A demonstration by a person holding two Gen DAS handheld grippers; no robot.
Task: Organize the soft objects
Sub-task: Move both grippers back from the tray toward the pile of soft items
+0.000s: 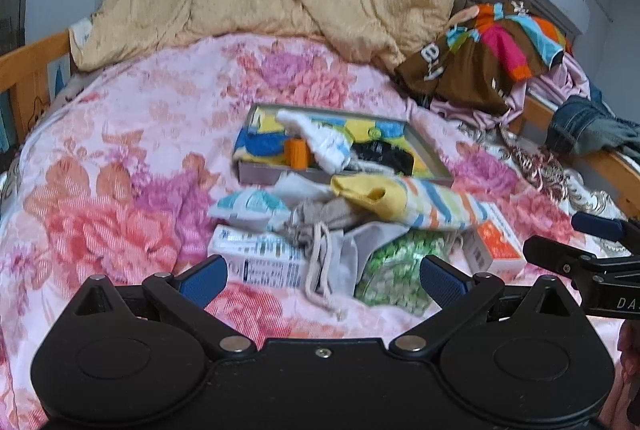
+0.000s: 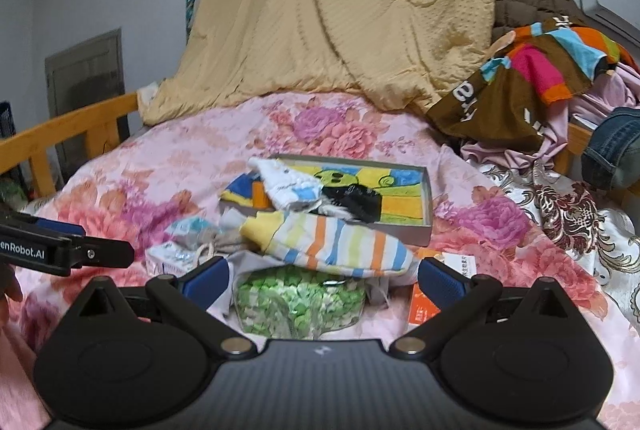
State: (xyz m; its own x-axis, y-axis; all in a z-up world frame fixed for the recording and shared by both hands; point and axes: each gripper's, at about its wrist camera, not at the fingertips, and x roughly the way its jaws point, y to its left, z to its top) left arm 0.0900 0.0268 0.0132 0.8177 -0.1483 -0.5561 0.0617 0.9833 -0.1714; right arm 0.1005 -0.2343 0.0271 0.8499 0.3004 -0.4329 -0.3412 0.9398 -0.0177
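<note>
Both grippers hang over the near edge of the bed (image 1: 120, 133), our left gripper (image 1: 322, 280) and right gripper (image 2: 322, 280) spread wide and holding nothing. Just ahead of the right one lies a jar (image 2: 298, 304) of green bits, and the striped sock (image 2: 332, 244) rests on it, long axis running left to right, partly over the tray (image 2: 424, 230) rim. We judge the right gripper nearer to it. A drawstring pouch (image 1: 320, 230), white box (image 1: 260, 262) and orange box (image 1: 496, 242) crowd the pile. Farther off, the tray already holds a white sock (image 2: 288, 185) and something black (image 2: 352, 203).
</note>
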